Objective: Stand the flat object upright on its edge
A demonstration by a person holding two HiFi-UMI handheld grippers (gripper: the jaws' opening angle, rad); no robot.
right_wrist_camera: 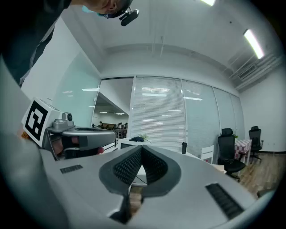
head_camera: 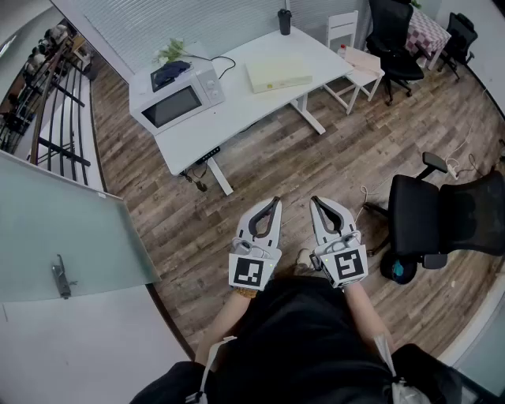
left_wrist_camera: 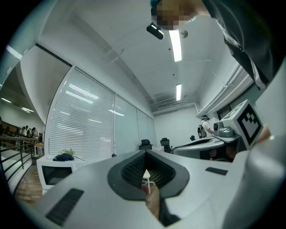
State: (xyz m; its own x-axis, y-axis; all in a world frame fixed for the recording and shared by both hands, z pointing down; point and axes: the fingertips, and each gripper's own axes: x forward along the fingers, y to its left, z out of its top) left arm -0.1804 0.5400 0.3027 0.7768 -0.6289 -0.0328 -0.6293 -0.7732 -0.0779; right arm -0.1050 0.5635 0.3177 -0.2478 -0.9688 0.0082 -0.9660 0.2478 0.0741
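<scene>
1. Where things are: the flat object (head_camera: 278,74), a pale-yellow slab, lies flat on the white counter (head_camera: 237,110). It sits right of the microwave (head_camera: 177,99), w/ a dark cup (head_camera: 284,21) beyond it at the far edge. It's well apart from both tongs and untouched.
2. Tongs: left tongs (left_wrist_camera: 145,154) are pinched fully together w/ nothing btwn the pads. Right tongs (right_wrist_camera: 142,150) are the same, closed & empty. Both are held level, side by side in front of the person's body, over the wood floor (head_camera: 260,170).
3. Step in hand, as I judge it, is the approach, so walk up to the counter's near side first. The black office chair (head_camera: 442,213) sits off to the right and prob. isn't in the way.
4. Spread the jaws before arriving, not at the slab. Closed tips would likely just shove it across the smooth top.
5. The slab looks thin & lies flush, so there's prob. no gap for a jaw underneath. Suggest one tongs braces the far long edge as a stop. The other slides the slab till its near edge overhangs the counter rim, or levers a corner up.
6. Once an edge lifts, pinch across the thickness and rotate it up onto a long edge. That gives a wider base than a short edge.
7. Main risk is toppling on release. Let go slowly w/ the second tongs beside the face, well in from the rim.
</scene>
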